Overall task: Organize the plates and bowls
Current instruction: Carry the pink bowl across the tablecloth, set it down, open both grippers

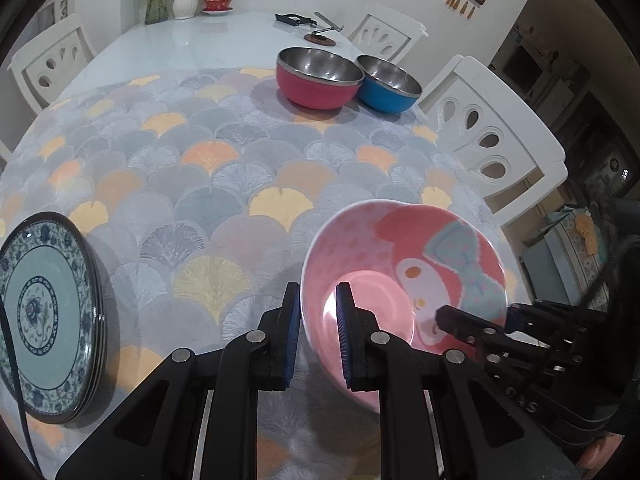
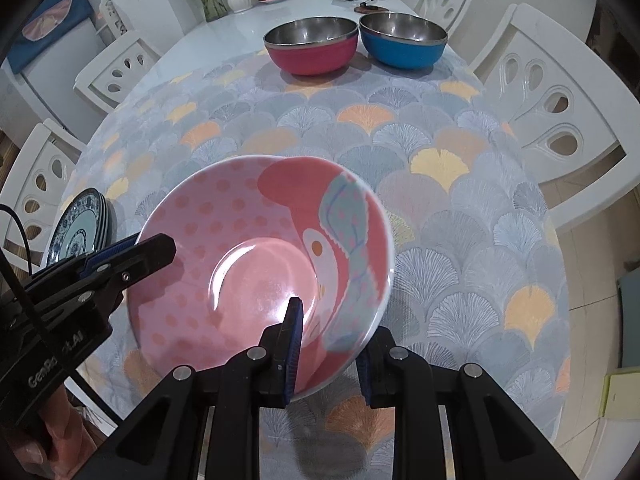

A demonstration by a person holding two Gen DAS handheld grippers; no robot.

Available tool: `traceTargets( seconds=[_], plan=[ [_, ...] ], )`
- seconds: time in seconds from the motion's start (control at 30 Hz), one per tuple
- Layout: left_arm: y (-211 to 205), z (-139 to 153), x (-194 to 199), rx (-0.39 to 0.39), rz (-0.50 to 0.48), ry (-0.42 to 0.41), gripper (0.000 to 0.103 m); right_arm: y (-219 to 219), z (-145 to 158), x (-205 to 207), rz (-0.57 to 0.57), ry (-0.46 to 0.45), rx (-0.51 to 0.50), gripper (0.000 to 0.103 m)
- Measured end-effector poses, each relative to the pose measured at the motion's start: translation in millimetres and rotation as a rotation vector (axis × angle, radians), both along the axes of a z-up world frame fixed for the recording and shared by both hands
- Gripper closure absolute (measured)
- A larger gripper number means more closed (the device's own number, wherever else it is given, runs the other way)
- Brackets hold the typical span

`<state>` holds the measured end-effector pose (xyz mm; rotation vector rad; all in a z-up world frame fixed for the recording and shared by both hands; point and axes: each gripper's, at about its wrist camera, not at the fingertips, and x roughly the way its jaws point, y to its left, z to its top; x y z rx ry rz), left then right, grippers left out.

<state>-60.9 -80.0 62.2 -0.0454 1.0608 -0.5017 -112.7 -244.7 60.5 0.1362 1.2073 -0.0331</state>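
A pink bowl (image 2: pixel 260 264) is clamped at opposite rims by left gripper (image 1: pixel 318 334) and right gripper (image 2: pixel 328 354); it should be kept level.

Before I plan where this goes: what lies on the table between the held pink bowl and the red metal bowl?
Nothing: both wrist views show only bare patterned tablecloth between the pink bowl and the red bowl.

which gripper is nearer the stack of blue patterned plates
Left. The left gripper clamps the pink bowl rim on the side facing the plates; the right gripper clamps the far rim.
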Motion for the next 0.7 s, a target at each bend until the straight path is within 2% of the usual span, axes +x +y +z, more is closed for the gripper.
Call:
traceTargets(
  seconds=[0.17,0.3,0.4,0.6,0.7],
  plan=[
    [15,4,1,-0.02,0.023,0.013,0.088,0,7,-3,0.01,-0.002,0.005,0.08],
    [32,12,-1,-0.037,0.041,0.015,0.088,-3,20,-14,0.016,-0.01,-0.004,0.072],
    [46,22,-4,-0.054,0.059,0.007,0.088,-5,36,-24,0.015,-0.038,0.0,0.07],
    [64,52,-9,-0.108,0.082,-0.033,0.087,-8,70,-36,-0.013,-0.107,0.008,0.068],
    [63,71,-7,-0.111,0.075,-0.072,0.083,-9,89,-38,-0.024,-0.154,-0.001,0.067]
  ],
)
